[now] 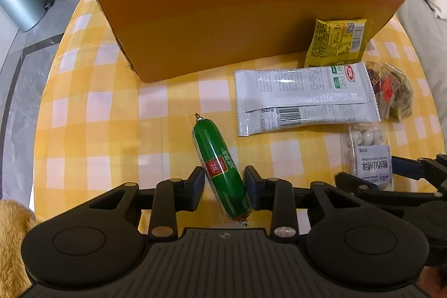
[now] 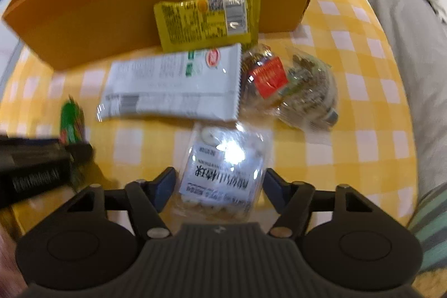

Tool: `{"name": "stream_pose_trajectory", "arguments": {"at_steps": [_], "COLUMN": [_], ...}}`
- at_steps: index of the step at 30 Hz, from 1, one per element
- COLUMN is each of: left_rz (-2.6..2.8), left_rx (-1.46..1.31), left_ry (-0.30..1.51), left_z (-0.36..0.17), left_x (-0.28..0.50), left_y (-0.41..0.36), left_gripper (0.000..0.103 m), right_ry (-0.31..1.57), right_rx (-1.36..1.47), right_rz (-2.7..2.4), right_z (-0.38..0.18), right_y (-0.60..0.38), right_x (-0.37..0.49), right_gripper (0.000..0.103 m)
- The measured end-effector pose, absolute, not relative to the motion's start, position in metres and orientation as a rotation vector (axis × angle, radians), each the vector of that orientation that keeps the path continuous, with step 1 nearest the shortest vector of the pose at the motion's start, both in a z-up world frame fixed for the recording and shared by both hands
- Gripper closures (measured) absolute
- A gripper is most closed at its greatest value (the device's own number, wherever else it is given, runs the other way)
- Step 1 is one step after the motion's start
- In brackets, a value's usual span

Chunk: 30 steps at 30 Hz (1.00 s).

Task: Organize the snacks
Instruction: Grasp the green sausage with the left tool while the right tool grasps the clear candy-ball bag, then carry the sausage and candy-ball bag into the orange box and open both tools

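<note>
Left wrist view shows the orange box [image 1: 251,18] at the back of the desk [image 1: 97,130], where the snacks belong. My left tool [image 1: 225,182] stands half open around the green sausage [image 1: 220,166]; the pads do not press yet, I think. I should close on its middle, not the slippery tip. My right tool [image 2: 219,183] is also half open around the clear candy tub [image 2: 223,172], not squeezing. Its label has Chinese characters; the white packet [image 1: 304,97] has a red logo, unreadable.
</note>
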State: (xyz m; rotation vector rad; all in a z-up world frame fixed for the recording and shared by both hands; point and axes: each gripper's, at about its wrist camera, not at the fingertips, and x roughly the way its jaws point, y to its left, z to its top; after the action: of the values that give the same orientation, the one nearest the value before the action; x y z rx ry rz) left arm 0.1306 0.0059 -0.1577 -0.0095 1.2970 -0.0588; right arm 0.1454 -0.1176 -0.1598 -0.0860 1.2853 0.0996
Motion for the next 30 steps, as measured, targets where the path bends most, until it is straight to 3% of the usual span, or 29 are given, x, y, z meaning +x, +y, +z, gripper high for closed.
{"name": "stream_pose_trajectory", "arguments": {"at_steps": [7,12,30], "left_rz": [-0.05,-0.051,-0.114], "left_rx": [-0.01,0.015,-0.005], "left_ry": [1.281,1.265,1.215], "left_z": [-0.16,-0.159,-0.135], "left_x": [0.131,0.128,0.11], "left_y": [0.004,0.0,-0.01], "left_gripper": [0.063,0.074,0.078], "right_ry": [1.285,1.261,1.278], "right_rx": [-0.057,-0.071,0.038], "right_rz": [0.094,0.093,0.115], "right_z": [-0.162,-0.157,-0.141], "right_y": [-0.122,-0.117,-0.132], "right_x": [0.146,0.139,0.128], "right_gripper": [0.033,0.043,0.047]}}
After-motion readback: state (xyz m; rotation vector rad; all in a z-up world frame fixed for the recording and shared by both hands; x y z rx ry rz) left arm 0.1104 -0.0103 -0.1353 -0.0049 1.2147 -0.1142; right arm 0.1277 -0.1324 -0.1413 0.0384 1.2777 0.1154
